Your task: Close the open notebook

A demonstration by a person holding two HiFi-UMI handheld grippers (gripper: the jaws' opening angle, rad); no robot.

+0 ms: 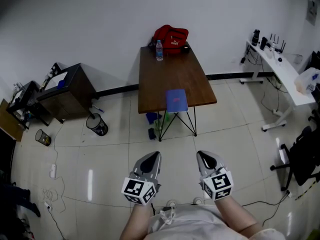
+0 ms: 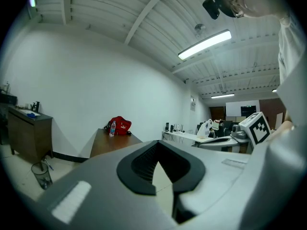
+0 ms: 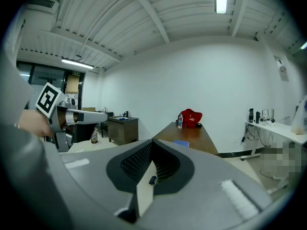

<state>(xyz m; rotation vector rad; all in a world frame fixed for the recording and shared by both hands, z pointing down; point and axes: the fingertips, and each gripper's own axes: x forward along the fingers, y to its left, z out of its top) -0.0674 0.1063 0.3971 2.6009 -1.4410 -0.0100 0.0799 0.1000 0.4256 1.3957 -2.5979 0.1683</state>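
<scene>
A blue notebook (image 1: 176, 100) lies flat at the near edge of a brown table (image 1: 170, 74), its blue cover facing up; from this far off I cannot tell whether it lies open. The right gripper view shows it too, as the notebook (image 3: 181, 142) on the table (image 3: 192, 133). Both grippers hang over the floor close to the person, well short of the table. My left gripper (image 1: 152, 157) has its jaws together with nothing in them, and so does my right gripper (image 1: 204, 156). Each points toward the table.
A red bag (image 1: 171, 36) and a water bottle (image 1: 159, 50) sit at the table's far end. A dark cabinet (image 1: 70, 89) and a wire bin (image 1: 97, 125) stand left. A white desk (image 1: 280, 71) and an office chair (image 1: 305, 154) stand right. Cables lie on the tiled floor.
</scene>
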